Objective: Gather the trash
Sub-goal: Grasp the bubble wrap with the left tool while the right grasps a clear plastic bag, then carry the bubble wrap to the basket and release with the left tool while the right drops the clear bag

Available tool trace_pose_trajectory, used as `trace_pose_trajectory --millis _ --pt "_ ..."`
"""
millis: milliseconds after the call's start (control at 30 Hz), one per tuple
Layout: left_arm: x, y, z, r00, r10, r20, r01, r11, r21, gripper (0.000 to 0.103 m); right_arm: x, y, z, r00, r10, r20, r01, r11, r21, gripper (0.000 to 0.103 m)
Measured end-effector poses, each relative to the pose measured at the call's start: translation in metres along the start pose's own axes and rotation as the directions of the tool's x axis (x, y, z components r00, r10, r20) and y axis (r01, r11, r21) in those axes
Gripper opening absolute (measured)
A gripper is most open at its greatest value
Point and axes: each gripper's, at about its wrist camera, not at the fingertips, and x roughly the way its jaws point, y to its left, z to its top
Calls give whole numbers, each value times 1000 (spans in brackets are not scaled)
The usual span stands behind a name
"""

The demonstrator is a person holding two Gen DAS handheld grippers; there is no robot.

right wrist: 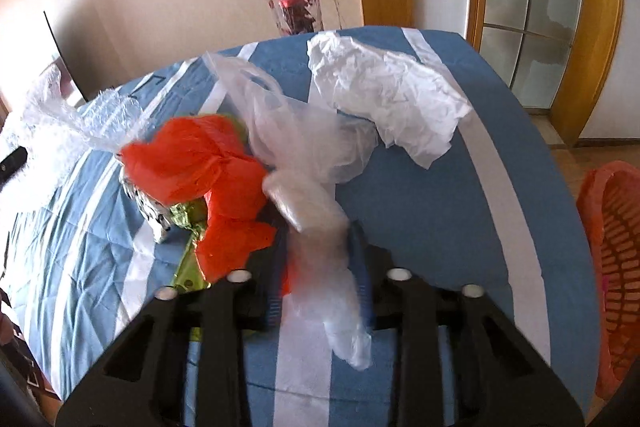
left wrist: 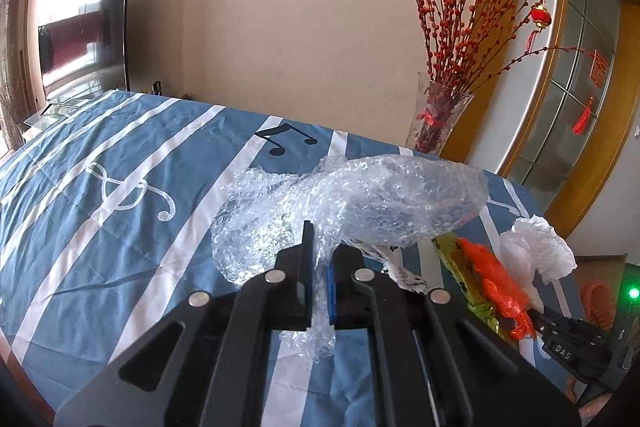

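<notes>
Trash lies bunched on the blue striped cloth [right wrist: 420,211]: bubble wrap [left wrist: 360,203] is pinched by the left gripper [left wrist: 320,267], and a clear plastic bag [right wrist: 304,155] is clamped by the right gripper [right wrist: 320,267]. Beside that bag sit an orange bag [right wrist: 200,163] and crumpled white paper [right wrist: 384,95]. An orange basket [right wrist: 616,267] stands off the cloth's right edge.

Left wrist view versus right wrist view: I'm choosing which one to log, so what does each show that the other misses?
Only the left wrist view shows the left gripper shut on the bubble wrap, and the music note printed on the cloth. Only the right wrist view shows the right gripper shut on the clear plastic bag, and the orange basket beside the table. Both show the orange plastic, the crumpled white paper, the vase of red branches and the blue striped tablecloth.
</notes>
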Motion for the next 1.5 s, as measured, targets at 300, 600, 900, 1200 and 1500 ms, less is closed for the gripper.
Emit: trace_pose_trajectory --millis 300,600,900,1200,1500 --pt "-9 -12 0 1000 -23 9 23 1000 12 7 -29 0 -5 998 20 53 -20 1000 -14 13" --pt "-28 -32 0 997 -73 22 73 997 25 7 -75 -8 -8 989 31 142 -29 999 -17 13" --pt "-45 -68 -6 990 -138 19 136 989 53 7 -107 -31 -20 981 8 195 -13 1000 27 13" --pt "-54 -119 -20 976 -219 -11 219 970 103 7 -137 -66 -32 968 -38 247 16 996 90 13" --pt "-61 -177 -39 950 -306 -60 312 938 153 7 -156 -105 -46 957 -91 275 49 987 155 13"
